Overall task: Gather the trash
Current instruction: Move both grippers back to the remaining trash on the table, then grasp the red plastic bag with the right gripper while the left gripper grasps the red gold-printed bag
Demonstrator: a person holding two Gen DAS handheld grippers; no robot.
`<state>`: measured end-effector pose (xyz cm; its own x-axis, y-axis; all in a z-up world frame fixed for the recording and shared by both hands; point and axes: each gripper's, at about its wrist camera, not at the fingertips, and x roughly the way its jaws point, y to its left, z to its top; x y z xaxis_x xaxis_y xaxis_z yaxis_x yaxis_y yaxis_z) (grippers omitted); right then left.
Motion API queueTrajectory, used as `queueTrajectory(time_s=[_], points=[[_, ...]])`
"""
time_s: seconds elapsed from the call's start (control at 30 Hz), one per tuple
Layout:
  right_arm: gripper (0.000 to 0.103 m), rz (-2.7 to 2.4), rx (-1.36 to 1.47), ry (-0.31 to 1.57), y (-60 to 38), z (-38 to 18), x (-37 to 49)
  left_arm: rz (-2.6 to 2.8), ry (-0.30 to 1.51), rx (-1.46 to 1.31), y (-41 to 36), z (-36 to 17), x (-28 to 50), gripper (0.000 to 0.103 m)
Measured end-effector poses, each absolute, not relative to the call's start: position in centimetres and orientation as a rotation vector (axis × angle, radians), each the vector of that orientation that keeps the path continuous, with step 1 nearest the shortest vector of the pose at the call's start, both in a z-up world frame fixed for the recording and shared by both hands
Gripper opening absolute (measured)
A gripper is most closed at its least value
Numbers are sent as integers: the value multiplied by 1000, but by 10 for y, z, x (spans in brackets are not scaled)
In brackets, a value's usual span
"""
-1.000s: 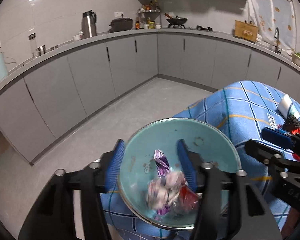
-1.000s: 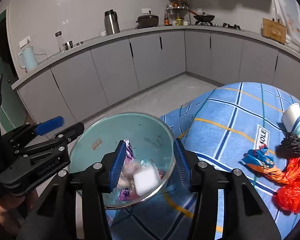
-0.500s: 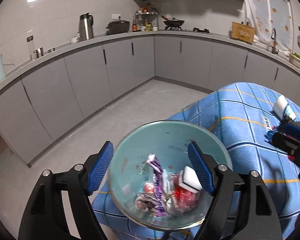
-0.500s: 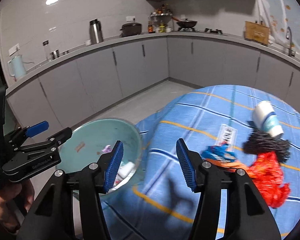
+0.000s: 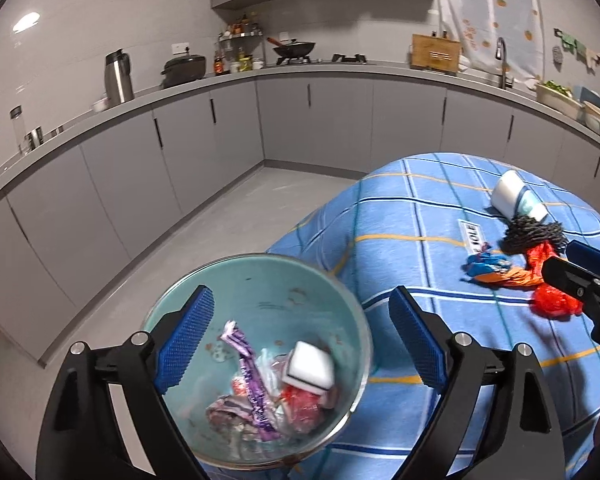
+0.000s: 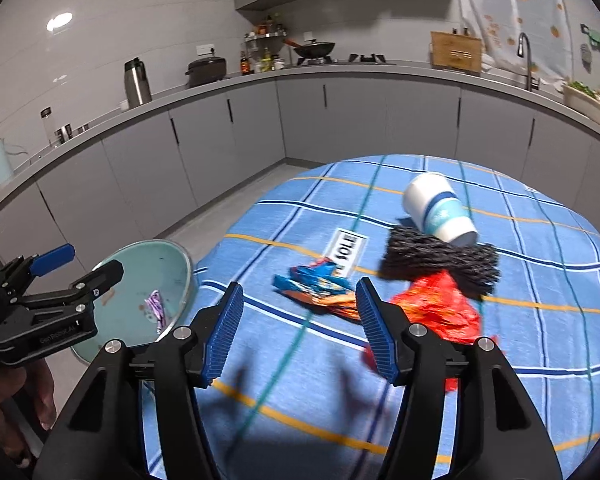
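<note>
Wrappers (image 5: 256, 396) in the bowl (image 5: 260, 280) are blurred; the left gripper (image 5: 300, 344) and right gripper (image 6: 300, 328) are held wide open, empty.

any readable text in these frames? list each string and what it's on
"SOLE": white label on the blue tablecloth; its left end is hidden, so it may be part of a longer word.
Left gripper body: faint embossed lettering, too blurred to read.
Paper cup, blue-orange wrapper: print unreadable.

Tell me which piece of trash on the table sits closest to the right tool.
The blue and orange wrapper, just ahead of the right tool; the red bag, black net and cup lie farther.
</note>
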<state>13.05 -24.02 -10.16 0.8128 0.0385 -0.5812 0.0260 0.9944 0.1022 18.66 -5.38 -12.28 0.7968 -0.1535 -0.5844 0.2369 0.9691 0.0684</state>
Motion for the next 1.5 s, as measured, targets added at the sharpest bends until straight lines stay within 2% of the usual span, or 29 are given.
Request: queueTrajectory(time_s=[0.43,0.5,0.97,1.0,1.03,1.17,1.3,1.5], points=[[59,-172,137,652,-307,-120,104,-291,599,198,-109,-125,194,92],[63,-178,138,657,-309,-122,103,-303,600,203,-116,-127,194,92],[62,-173,141,782,-308,-148,125,-325,606,229,-131,-130,196,92],[58,-170,145,790,-308,-150,125,-327,606,231,-132,-130,195,92],[49,-165,152,789,-308,-150,125,-328,606,232,-133,-130,195,92],[34,-118,145,811,-304,-151,123,-336,605,234,-135,-128,194,92],[14,-98,146,806,-303,-147,115,-343,602,237,-139,-127,192,92],[10,-100,147,774,-307,-135,92,-365,604,250,-151,-126,190,92]])
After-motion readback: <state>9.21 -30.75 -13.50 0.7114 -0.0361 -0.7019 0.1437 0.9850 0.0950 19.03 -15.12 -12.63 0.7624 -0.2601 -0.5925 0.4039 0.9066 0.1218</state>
